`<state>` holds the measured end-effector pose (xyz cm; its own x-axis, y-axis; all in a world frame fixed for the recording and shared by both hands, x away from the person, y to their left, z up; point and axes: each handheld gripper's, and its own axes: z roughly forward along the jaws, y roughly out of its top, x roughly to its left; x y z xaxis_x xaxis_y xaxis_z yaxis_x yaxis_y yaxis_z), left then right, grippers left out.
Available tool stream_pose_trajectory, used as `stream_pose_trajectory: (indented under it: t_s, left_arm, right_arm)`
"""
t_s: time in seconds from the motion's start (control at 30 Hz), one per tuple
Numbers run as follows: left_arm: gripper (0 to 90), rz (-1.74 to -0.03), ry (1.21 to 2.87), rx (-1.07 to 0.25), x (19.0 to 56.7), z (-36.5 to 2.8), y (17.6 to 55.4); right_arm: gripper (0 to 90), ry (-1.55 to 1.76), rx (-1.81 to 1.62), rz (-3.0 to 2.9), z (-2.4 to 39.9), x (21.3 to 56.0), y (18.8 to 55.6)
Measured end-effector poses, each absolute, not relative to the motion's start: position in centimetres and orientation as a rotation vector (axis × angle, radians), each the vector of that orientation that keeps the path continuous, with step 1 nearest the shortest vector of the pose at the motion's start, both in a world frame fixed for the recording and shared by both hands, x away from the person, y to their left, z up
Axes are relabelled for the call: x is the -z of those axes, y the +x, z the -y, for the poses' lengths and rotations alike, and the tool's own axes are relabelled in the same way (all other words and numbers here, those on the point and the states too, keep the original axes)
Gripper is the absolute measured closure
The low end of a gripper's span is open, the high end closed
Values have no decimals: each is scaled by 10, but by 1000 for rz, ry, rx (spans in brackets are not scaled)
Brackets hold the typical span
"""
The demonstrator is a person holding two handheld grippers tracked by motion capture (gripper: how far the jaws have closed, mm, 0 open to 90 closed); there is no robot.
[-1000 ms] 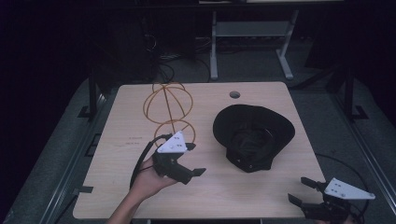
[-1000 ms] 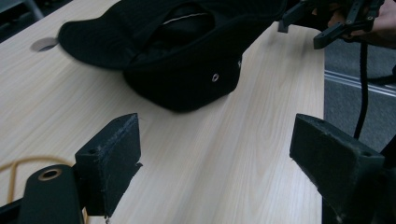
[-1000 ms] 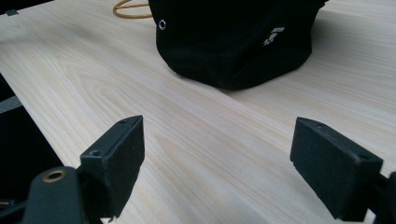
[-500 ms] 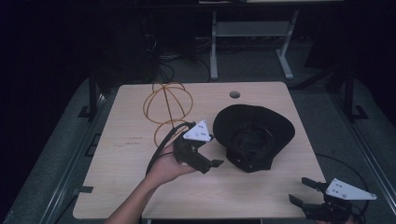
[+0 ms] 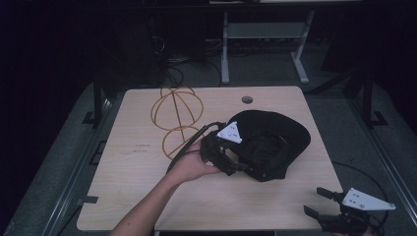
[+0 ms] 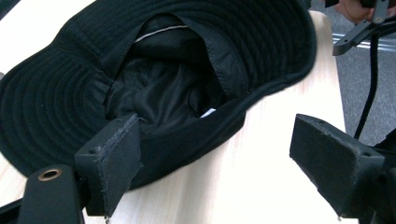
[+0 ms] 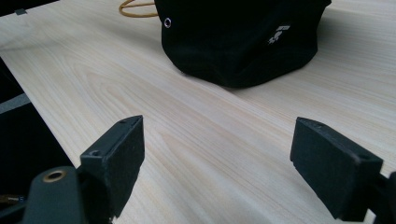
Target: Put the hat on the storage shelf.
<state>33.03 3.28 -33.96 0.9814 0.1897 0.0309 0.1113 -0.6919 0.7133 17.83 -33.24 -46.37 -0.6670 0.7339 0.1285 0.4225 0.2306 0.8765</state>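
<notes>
A black brimmed hat (image 5: 275,142) lies upside down on the right half of the table, its lining facing up (image 6: 163,70). My left gripper (image 5: 238,164), held in a hand, is at the hat's near-left brim. It is open (image 6: 219,140), with one jaw over the brim edge and the other over bare wood. Nothing is pinched. My right gripper (image 5: 317,201) hangs open just off the table's front right corner. Its jaws (image 7: 219,154) point across the wood toward the hat (image 7: 243,42).
A gold wire hat stand (image 5: 177,105) stands at the table's back left, just left of the hat, its base ring near my left forearm. The light wooden table (image 5: 137,182) has a cable hole (image 5: 247,100) at the back. Dark floor and a metal frame lie beyond.
My left gripper has travelled right and forward from the table's middle to the hat's brim. The right gripper and the hat have stayed put.
</notes>
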Motion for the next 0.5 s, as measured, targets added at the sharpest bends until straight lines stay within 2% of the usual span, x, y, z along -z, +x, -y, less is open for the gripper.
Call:
stream_pose_trajectory:
  t_s: [0.2, 0.3, 0.5]
  left_arm:
    - [181, -205, 2415, -114, 349, -20, 341]
    - [252, -200, 2434, -115, 353, -16, 345]
    - [456, -163, 2503, -108, 363, -13, 352]
  right_arm:
    - [173, 1073, -1416, -2200, 332, 464, 179]
    - [173, 1073, -1417, -2199, 333, 464, 178]
    - [173, 1077, -1426, -2197, 334, 464, 177]
